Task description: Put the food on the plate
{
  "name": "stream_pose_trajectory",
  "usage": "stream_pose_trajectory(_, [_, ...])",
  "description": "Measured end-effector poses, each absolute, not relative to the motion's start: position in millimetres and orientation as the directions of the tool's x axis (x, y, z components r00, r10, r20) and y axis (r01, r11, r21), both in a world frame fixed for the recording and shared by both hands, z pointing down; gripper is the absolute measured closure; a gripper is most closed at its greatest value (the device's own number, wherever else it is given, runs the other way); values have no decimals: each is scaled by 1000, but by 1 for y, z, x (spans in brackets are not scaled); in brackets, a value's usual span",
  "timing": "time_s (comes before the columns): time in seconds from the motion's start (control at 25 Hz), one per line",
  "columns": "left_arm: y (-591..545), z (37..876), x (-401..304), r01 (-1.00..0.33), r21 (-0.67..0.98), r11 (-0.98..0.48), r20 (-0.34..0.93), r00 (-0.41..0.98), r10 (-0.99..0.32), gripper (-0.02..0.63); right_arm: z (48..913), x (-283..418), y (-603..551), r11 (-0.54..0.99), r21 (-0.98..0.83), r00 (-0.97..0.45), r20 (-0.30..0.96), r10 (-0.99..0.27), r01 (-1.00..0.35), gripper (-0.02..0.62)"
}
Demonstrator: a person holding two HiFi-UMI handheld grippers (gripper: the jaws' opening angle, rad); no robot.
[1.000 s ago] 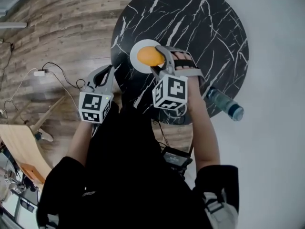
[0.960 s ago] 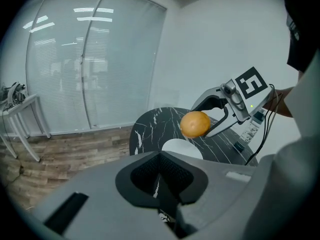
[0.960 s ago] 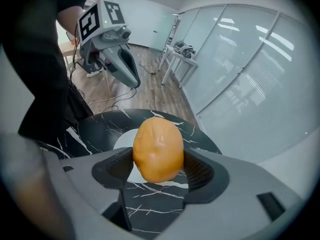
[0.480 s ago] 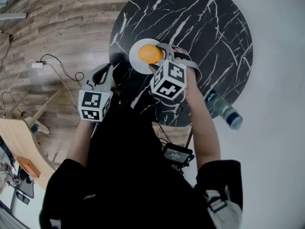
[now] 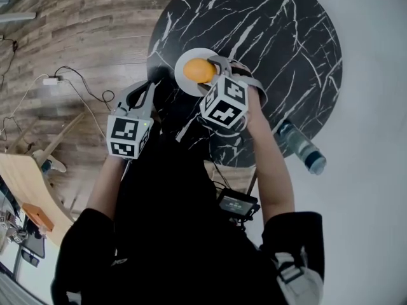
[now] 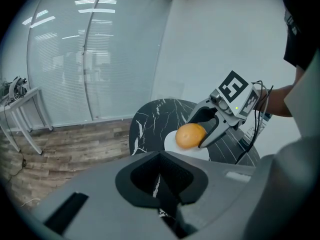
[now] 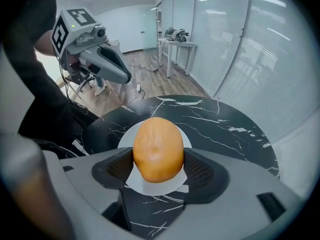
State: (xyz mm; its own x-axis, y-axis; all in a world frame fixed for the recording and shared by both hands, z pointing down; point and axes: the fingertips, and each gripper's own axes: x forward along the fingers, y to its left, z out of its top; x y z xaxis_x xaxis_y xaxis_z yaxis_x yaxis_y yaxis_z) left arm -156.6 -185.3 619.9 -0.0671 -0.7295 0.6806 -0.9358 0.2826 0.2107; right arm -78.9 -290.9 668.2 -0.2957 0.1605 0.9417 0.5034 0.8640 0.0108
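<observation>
An orange, oval piece of food (image 7: 158, 149) sits between the jaws of my right gripper (image 7: 158, 158), which is shut on it. The food (image 5: 200, 70) is over a small white plate (image 5: 183, 61) near the left edge of the round black marble table (image 5: 280, 43); I cannot tell whether it touches the plate. In the left gripper view the food (image 6: 190, 135) and right gripper (image 6: 199, 133) show above the plate (image 6: 172, 145). My left gripper (image 5: 145, 89) hangs off the table's left side, shut and holding nothing.
A clear water bottle (image 5: 300, 147) lies by the table's right edge. Wood flooring (image 5: 82, 37) with cables and a power strip (image 5: 52, 80) lies to the left. A wooden chair (image 5: 32, 189) stands at the lower left. Glass partitions (image 6: 90, 54) back the room.
The right gripper's marker cube has tilted and shifted slightly up, with the food staying over the plate. The left gripper has barely moved.
</observation>
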Motion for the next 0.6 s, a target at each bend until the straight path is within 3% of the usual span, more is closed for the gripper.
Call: stream_pose_trajectory(0.6, [-172, 626, -150, -937, 211, 278, 699, -54, -713, 606, 680, -73, -290, 895, 2, -304, 941, 149, 447, 291])
